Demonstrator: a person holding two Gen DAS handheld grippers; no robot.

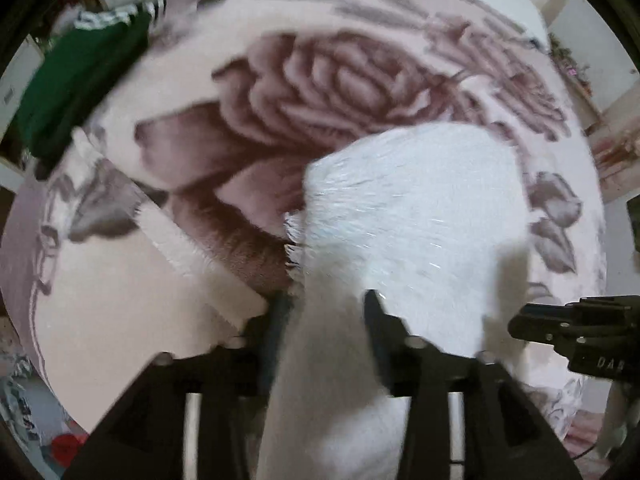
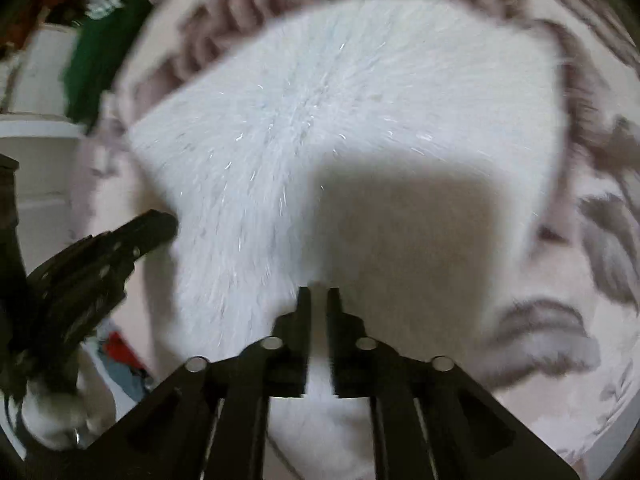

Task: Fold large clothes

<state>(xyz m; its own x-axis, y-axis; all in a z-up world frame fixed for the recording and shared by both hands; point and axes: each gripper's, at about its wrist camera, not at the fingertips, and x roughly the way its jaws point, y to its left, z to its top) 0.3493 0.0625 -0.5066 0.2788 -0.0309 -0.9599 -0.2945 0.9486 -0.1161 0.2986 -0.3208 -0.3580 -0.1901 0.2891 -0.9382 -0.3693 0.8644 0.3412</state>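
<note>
The white garment (image 1: 408,216) is a fuzzy, long-napped knit with fine glinting threads scattered through its pile; a frayed fringe shows at its 9 o'clock edge. Beneath it, the blanket (image 1: 192,92) looks plush and matt, a soft fleece printed with a mauve rose. At 10 o'clock a green cloth (image 1: 76,76) appears smooth and dull. The left gripper (image 1: 326,304) and right gripper (image 2: 319,300) are matt black plastic, with small bright metal pin heads on their linkages.
</note>
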